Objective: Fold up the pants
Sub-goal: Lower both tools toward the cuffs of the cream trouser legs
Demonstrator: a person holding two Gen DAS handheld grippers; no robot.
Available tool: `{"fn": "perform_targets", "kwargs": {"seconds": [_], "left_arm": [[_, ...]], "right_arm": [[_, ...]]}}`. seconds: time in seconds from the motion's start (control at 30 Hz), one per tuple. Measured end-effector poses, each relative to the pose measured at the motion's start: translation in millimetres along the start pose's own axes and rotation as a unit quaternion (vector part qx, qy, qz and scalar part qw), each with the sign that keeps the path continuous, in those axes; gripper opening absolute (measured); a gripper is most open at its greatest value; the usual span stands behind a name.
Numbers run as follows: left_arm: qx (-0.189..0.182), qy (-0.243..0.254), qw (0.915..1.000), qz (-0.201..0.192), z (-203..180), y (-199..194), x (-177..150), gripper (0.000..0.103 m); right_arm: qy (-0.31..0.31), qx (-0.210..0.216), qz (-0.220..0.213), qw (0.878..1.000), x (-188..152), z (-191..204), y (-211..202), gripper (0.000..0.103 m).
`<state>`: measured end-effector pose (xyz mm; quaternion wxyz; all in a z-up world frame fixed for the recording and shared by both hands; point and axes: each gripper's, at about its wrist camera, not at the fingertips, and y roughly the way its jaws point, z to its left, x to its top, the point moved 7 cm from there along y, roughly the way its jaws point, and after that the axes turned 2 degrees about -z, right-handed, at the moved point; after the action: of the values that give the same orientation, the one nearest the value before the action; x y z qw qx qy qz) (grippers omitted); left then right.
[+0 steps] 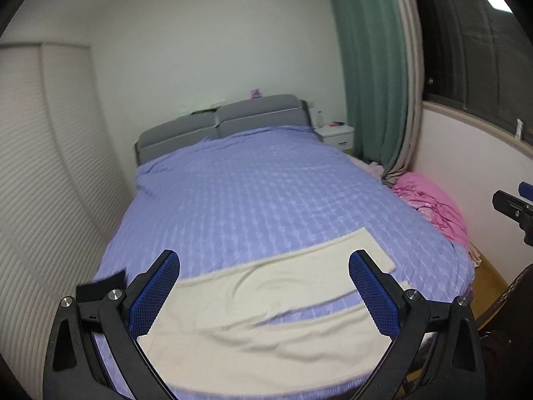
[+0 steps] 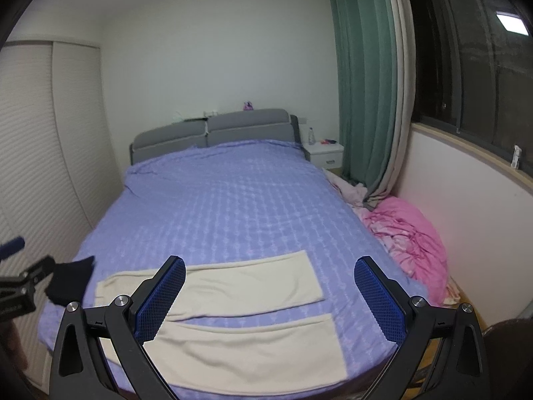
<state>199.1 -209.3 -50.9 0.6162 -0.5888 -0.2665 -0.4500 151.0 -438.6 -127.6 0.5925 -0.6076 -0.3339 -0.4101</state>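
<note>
1. Only the right wrist view shows both legs of the cream knitted pants (image 2: 213, 313) flat at the foot of the purple checked bed cover (image 2: 216, 206).
2. Left gripper (image 1: 263, 293) and right gripper (image 2: 269, 296) hover above them, fingers wide apart.
3. Beyond the pants, the cover is bare.

The pants' (image 2: 233, 343) waist end hides behind the right gripper's (image 2: 269, 300) finger; bedside-table items (image 2: 324, 141) look too small to identify.

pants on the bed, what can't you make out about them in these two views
- Cream pants waistband: right wrist view, hidden behind a gripper finger; left wrist view, cut off low left.
- Dark item beside them: blurred, unidentifiable.
- Near pant leg: left wrist view, blurred.
</note>
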Motion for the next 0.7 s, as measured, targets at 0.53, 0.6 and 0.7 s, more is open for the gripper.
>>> {"fn": "perform_targets", "kwargs": {"seconds": [0.53, 0.6, 0.7], "left_arm": [[-0.109, 0.083, 0.9880, 0.071, -96.6, 297.7, 12.2, 0.103], [-0.120, 0.082, 0.9853, 0.089, -106.1, 342.6, 3.0, 0.103], [-0.137, 0.084, 0.9822, 0.097, -123.2, 393.6, -9.5, 0.103]], "right_arm": [[-0.047, -0.033, 0.100, 0.993, 3.6, -51.7, 243.4, 0.100], [-0.047, -0.035, 0.116, 0.991, -4.8, -55.1, 280.0, 0.094], [-0.051, -0.023, 0.147, 0.988, -22.7, -61.5, 337.6, 0.088]]}}
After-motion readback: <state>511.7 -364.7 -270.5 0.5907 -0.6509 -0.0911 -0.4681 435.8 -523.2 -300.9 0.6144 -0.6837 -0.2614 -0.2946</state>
